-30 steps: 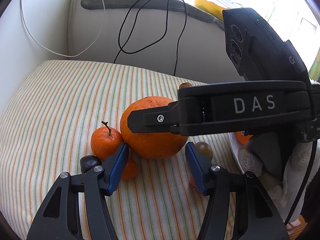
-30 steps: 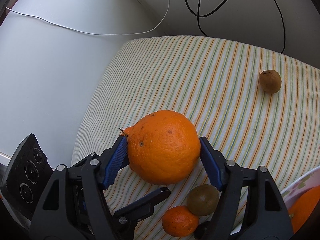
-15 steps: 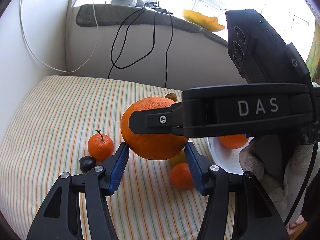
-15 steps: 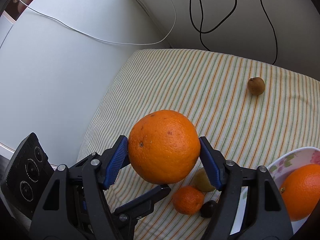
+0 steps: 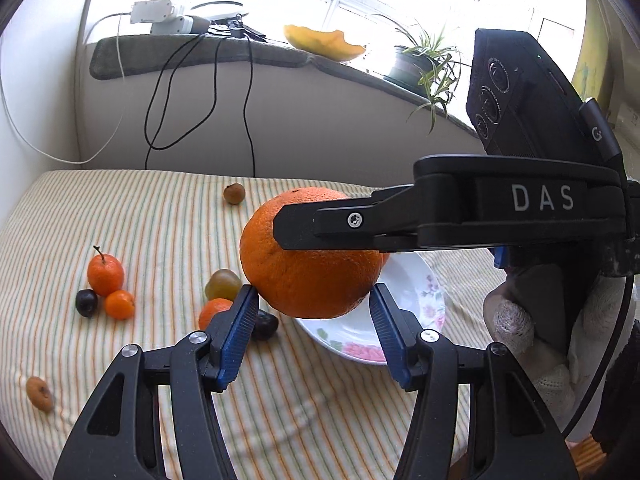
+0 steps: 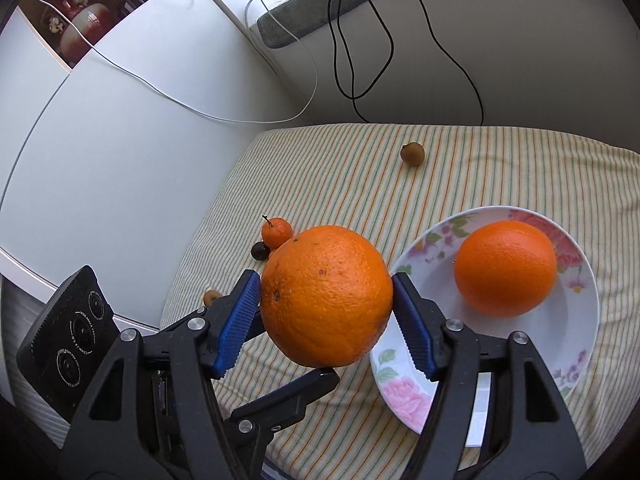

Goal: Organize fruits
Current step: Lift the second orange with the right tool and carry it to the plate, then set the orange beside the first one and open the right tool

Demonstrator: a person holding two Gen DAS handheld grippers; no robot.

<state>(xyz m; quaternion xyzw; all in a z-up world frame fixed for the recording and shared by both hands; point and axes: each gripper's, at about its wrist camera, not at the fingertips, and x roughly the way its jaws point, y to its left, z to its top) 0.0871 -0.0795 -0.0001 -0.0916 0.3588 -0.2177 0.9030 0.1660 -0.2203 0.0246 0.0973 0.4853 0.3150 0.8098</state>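
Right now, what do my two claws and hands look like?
Both claws, left and right, are black plastic with ribbed blue pads and silver screws. The right one reads "DAS" in white. Its hand wears a white knit glove.

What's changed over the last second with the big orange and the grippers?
The right gripper has lifted the large orange off the striped cloth toward the floral plate; its jaws have just been closing, pads on the fruit. The left gripper rose alongside, open. The small fruits stayed put.

White letters "DAS" stand on the right gripper [image 5: 320,224].
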